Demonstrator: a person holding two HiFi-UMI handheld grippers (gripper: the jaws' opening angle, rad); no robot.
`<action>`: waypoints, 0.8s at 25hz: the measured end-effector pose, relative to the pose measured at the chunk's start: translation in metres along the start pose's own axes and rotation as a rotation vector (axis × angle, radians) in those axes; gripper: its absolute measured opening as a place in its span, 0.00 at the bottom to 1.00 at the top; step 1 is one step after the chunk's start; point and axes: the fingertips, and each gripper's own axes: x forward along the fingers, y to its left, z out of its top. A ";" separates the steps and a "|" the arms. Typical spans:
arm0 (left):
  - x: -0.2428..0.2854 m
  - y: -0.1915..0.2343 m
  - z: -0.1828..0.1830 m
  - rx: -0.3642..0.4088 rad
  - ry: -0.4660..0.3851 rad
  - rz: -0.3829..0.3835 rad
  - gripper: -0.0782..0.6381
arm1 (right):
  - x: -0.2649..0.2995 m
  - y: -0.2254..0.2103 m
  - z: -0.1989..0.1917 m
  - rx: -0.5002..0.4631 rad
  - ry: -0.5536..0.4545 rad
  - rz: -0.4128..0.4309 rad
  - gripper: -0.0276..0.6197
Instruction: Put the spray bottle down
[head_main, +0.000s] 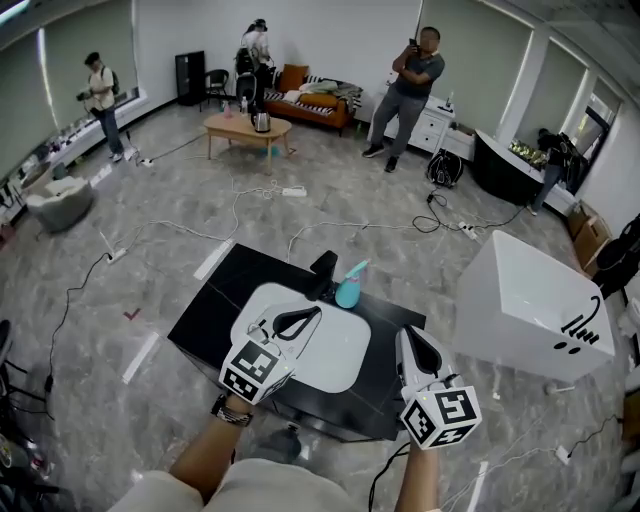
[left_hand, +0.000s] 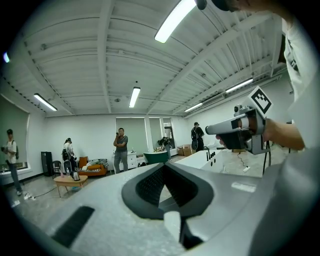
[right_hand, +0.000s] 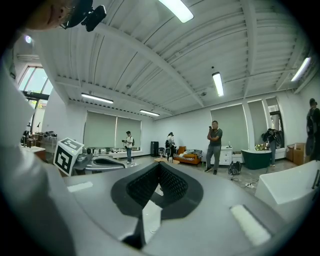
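A teal spray bottle (head_main: 348, 288) stands upright at the far edge of a white board (head_main: 330, 362) that lies on a black table (head_main: 213, 305); a black object (head_main: 323, 270) sits just left of it. Neither gripper touches the bottle. My left gripper (head_main: 316, 312) hovers over the board, short of the bottle, its jaws together and empty; its own view (left_hand: 164, 166) looks level across the room. My right gripper (head_main: 409, 329) is held to the right of the board, jaws also together with nothing in them (right_hand: 159, 165). The bottle is hidden in both gripper views.
A big white tub (head_main: 530, 300) stands right of the table. Cables and power strips (head_main: 293, 191) trail over the grey floor. Further back are a wooden coffee table (head_main: 246, 128), an orange sofa (head_main: 310, 105) and three people standing (head_main: 405, 90).
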 end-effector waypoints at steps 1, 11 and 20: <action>-0.006 -0.001 0.003 0.010 -0.003 0.005 0.11 | -0.002 0.005 0.003 -0.004 -0.005 0.005 0.05; -0.055 -0.023 0.024 0.073 -0.036 0.039 0.11 | -0.029 0.042 0.012 -0.070 -0.005 0.040 0.05; -0.067 -0.034 0.032 0.075 -0.050 0.035 0.11 | -0.039 0.054 0.012 -0.093 -0.002 0.043 0.05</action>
